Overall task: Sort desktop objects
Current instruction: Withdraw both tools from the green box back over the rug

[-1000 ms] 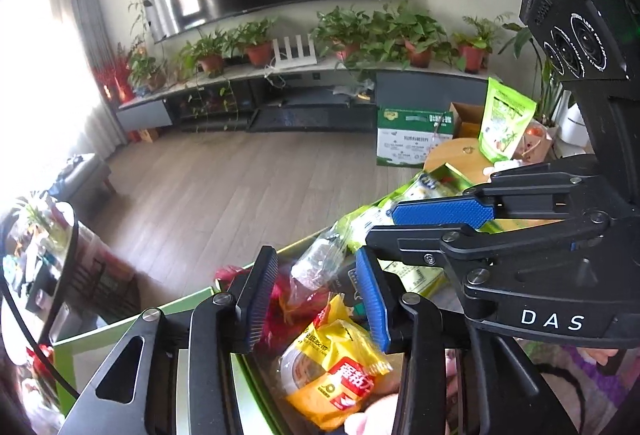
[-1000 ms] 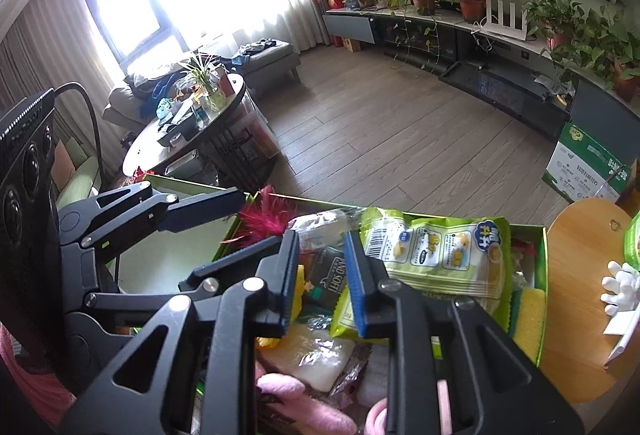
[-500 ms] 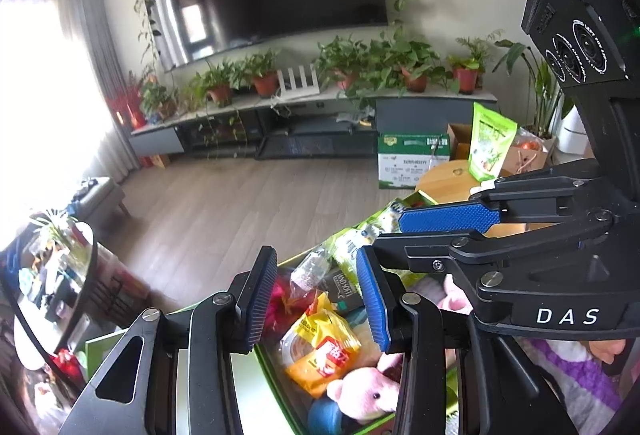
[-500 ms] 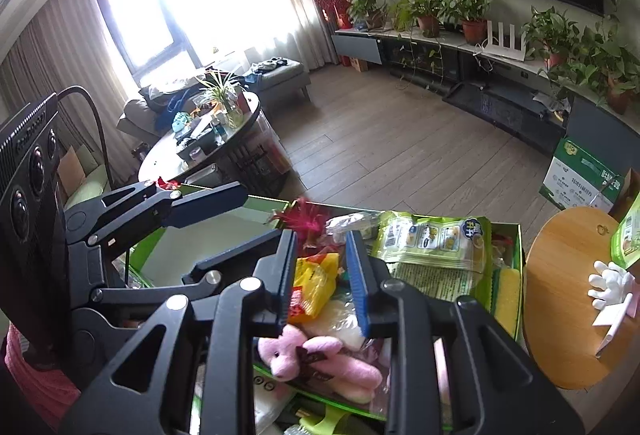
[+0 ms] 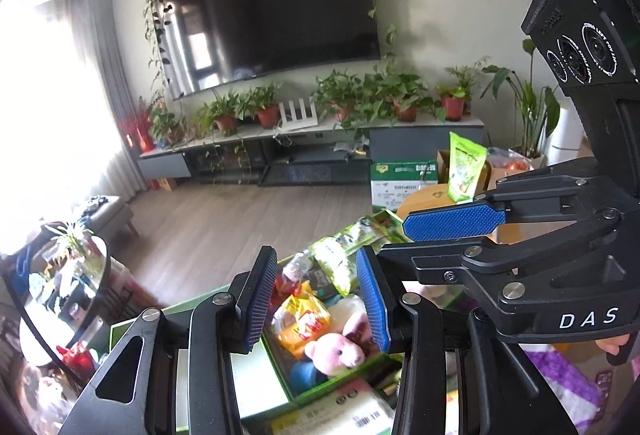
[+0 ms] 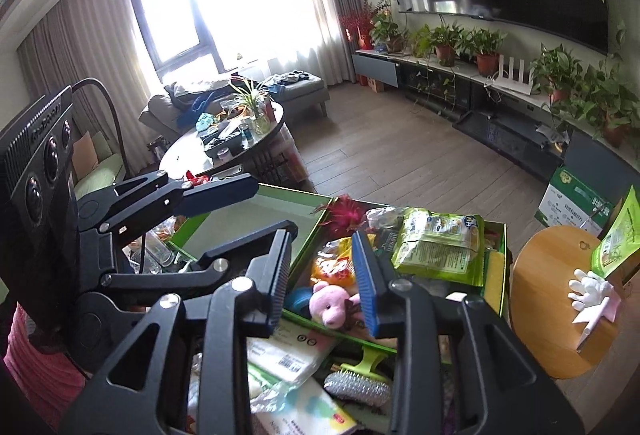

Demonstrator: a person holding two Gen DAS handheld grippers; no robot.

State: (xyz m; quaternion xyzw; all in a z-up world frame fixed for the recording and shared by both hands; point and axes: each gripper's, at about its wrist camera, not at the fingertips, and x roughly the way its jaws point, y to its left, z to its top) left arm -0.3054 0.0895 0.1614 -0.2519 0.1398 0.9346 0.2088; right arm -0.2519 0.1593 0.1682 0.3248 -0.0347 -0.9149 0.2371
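left wrist: left gripper (image 5: 316, 297) part open, empty; right gripper's ribbed blue pad off to its right. beyond the fingers, green box (image 5: 280, 367) with pink plush pig (image 5: 334, 351), crinkly yellow packet (image 5: 300, 325).

right wrist: right gripper (image 6: 322, 281) jaws just widened, nothing between; only here a silver bristle brush (image 6: 358, 385) below the fingers, round wooden table (image 6: 548, 307) right. bottom packets cut off.

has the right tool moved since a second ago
Yes. The right tool has pulled up and back from the green box: the box looks smaller and the pink plush pig now shows. Its jaws have been opening, empty.
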